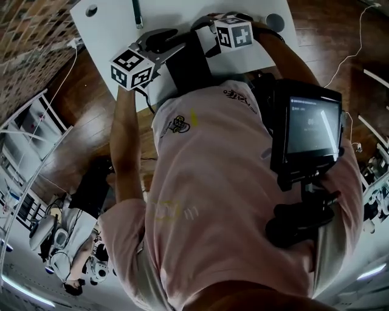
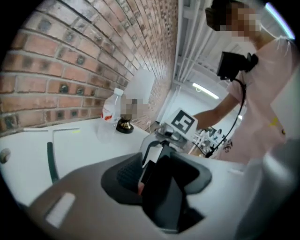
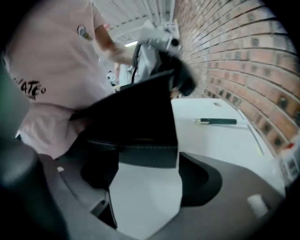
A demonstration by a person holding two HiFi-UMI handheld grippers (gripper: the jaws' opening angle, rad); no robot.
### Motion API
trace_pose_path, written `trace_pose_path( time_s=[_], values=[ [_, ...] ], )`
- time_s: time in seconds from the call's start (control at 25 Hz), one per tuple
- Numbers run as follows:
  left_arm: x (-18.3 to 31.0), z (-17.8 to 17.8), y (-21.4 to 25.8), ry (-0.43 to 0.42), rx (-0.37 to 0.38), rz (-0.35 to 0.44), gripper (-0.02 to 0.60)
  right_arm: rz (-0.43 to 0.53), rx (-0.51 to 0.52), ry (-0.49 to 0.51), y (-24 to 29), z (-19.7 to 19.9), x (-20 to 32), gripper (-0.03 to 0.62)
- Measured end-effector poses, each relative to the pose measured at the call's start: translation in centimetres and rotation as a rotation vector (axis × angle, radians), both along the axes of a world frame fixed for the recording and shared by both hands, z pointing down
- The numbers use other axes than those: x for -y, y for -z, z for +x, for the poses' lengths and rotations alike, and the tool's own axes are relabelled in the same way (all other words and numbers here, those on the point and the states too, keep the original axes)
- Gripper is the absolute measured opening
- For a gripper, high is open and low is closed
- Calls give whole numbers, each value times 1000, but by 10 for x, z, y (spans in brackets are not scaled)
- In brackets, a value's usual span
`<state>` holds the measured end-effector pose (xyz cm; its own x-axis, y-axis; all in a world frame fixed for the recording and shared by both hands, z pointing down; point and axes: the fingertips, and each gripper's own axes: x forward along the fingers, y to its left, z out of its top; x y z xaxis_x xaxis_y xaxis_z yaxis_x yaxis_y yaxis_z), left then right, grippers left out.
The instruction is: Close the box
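**Box at the table's near edge, lid up, left gripper on the lid**

The black box [image 1: 188,67] is sitting on the white table [image 1: 109,18], close to the table's near edge and right in front of the person's pink shirt [image 1: 231,182]. Its lid [image 3: 131,108] is standing raised and tilted over the stitched base, so the box is not yet closed.

The left gripper [image 1: 175,45] is reaching in over the table's near edge from the left. In the left gripper view its jaws are pinching the dark lid [image 2: 164,187], which is filling the gap between the two pads. The right gripper view shows the same gripper [image 3: 164,40] holding the lid's top edge.

The right gripper [image 1: 202,35] is hovering over the table at the box's far side. Its jaws are standing wide apart [image 3: 143,164], with bare table showing between them. The box base [image 3: 140,157] is lying across the jaw tips, and a thin strip of table is showing between its corner and the right-hand pad, so nothing is being gripped.

A dark pen [image 3: 215,121] is lying further in on the table, toward its far side. A clear bottle [image 2: 111,110] is standing at the table's end by the brick wall [image 2: 70,56].
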<state>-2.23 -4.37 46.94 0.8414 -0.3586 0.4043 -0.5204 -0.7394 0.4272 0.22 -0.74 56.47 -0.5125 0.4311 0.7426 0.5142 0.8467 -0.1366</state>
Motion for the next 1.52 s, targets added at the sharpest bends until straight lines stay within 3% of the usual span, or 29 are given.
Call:
trace_pose_path(
  time_s=[0.16,0.24,0.4,0.44,0.48,0.56,0.64,0.72,0.8,0.88,1.0,1.08,1.16,1.24,1.4,1.48,1.52],
  values=[
    [1,-22,-7,84,-152,-41,190,-374,115,-268,71,20,4,349],
    [1,-30,-9,119,-208,-43,190,-530,115,-306,90,26,-20,314],
    [4,-37,-4,173,-304,-38,197,-695,131,-361,91,10,-64,253],
    [9,-43,-4,226,-342,-40,184,-757,150,-377,96,4,-69,214],
    [16,-51,-6,303,-388,-44,79,-814,169,-395,103,-3,-71,180],
    [28,-72,-11,463,-493,-59,28,-894,198,-414,115,-17,-72,178],
    [29,-92,-19,570,-587,-74,37,-912,213,-422,121,-29,-72,183],
    [28,-110,-28,651,-611,-83,108,-923,229,-429,127,-45,-71,184],
    [26,-131,-36,729,-590,-91,110,-942,246,-408,132,-72,-76,195],
    [20,-161,-38,825,-566,-68,95,-875,258,-378,126,-105,-83,202],
    [7,-193,-27,923,-563,-37,90,-590,268,-399,94,-140,-72,185],
    [-11,-203,-24,950,-589,-52,27,-497,263,-426,82,-142,-57,181],
    [-36,-209,-25,979,-633,-79,17,-454,285,-471,87,-130,-38,181],
    [-65,-210,-25,992,-668,-105,23,-329,303,-528,88,-107,-15,236],
    [-121,-191,-10,954,-752,-113,29,-72,161,-657,42,-41,8,303],
    [-143,-177,1,927,-787,-109,77,-47,50,-708,7,-15,0,314],
    [-152,-170,5,914,-793,-107,153,-59,11,-733,-7,-9,-5,314]
  ],
)
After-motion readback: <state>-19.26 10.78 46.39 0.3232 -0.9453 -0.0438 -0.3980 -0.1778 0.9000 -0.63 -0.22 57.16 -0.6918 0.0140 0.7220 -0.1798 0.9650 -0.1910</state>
